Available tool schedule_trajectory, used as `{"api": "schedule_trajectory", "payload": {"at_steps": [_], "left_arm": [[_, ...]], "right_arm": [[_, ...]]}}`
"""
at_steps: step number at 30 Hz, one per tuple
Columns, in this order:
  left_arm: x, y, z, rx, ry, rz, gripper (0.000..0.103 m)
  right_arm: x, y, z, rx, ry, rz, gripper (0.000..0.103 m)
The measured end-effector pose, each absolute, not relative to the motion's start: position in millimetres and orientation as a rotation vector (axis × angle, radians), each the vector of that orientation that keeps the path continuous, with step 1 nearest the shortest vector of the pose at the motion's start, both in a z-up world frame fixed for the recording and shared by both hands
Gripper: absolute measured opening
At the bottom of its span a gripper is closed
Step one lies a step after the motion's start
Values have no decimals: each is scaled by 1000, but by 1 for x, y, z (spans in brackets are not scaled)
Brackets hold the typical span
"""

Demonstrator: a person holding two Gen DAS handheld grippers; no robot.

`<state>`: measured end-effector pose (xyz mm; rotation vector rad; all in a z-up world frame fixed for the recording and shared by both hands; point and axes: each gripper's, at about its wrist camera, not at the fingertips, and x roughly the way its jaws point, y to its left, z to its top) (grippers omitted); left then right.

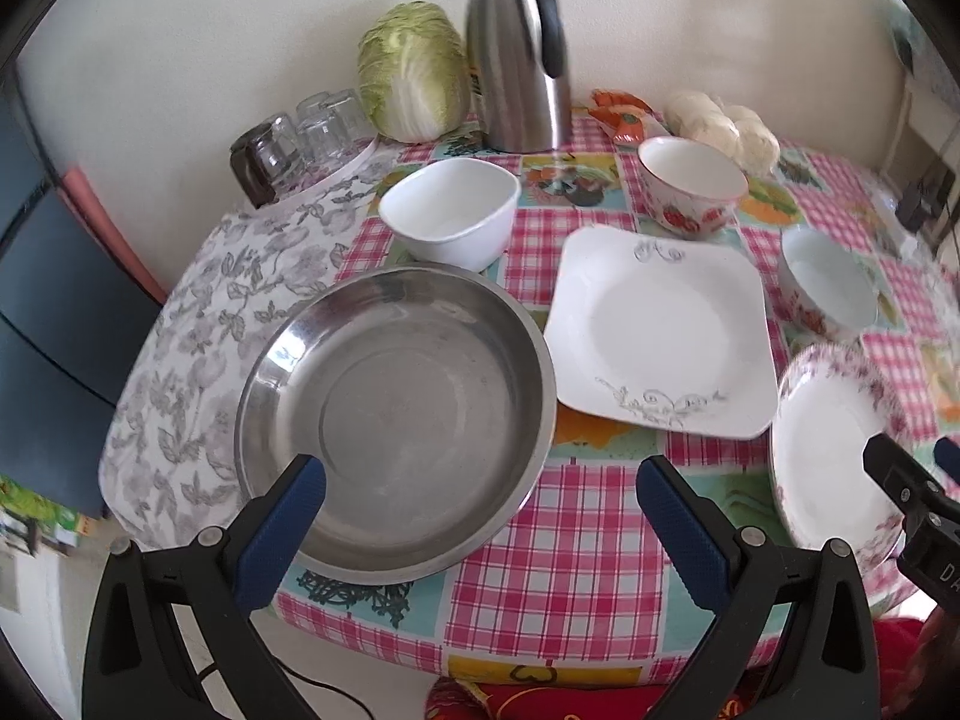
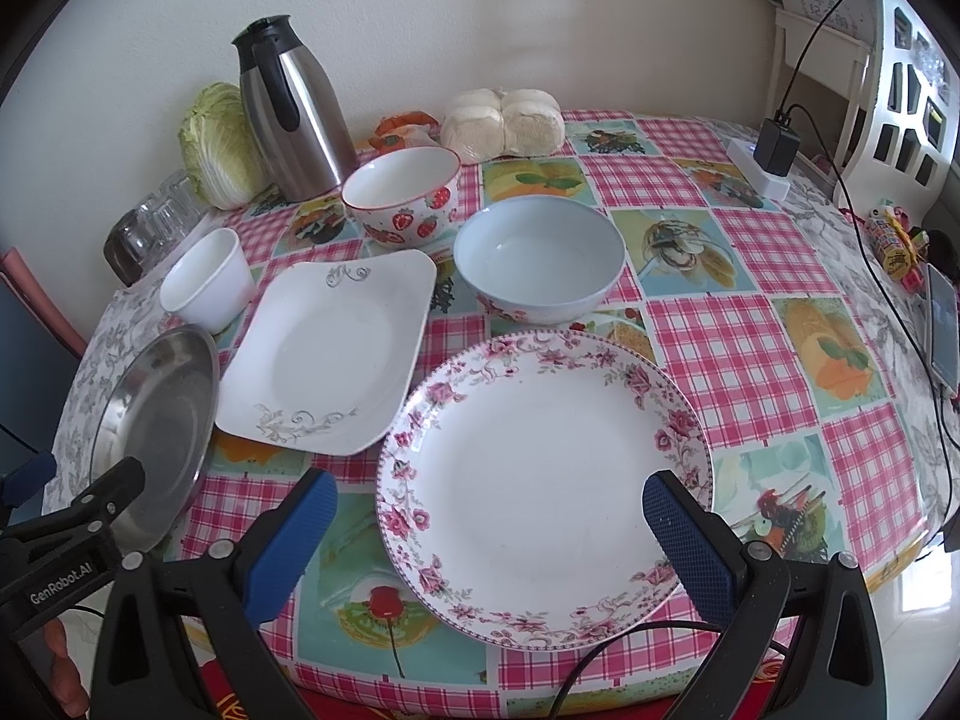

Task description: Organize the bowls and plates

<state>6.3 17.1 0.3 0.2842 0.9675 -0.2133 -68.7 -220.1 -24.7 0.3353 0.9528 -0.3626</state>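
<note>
Tablecloth [image 2: 720, 324] crowded: thermos [image 2: 294, 114], cabbage [image 2: 216, 144].

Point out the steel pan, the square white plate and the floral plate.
steel pan [image 1: 402, 420]: left wrist view, on its flat base.
square white plate [image 1: 660, 330]: left wrist view, on its centre well.
floral plate [image 2: 540, 480]: right wrist view, on its plain white middle.

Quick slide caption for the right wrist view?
Open right gripper hovering at floral plate, square plate and bowls beyond.
</note>
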Motion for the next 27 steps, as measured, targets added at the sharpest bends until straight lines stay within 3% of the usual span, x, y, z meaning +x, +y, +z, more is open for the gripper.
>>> {"api": "schedule_trajectory", "payload": {"at_steps": [14, 19, 27], "left_arm": [[35, 91, -1, 78, 832, -84, 103], [41, 118, 0, 36, 780, -53, 103], [61, 163, -20, -95, 891, -40, 103]], "right_arm": [[-37, -196, -13, 388, 820, -167, 103], [-21, -183, -20, 394, 851, -89, 103], [5, -168, -40, 470, 947, 26, 103]]}}
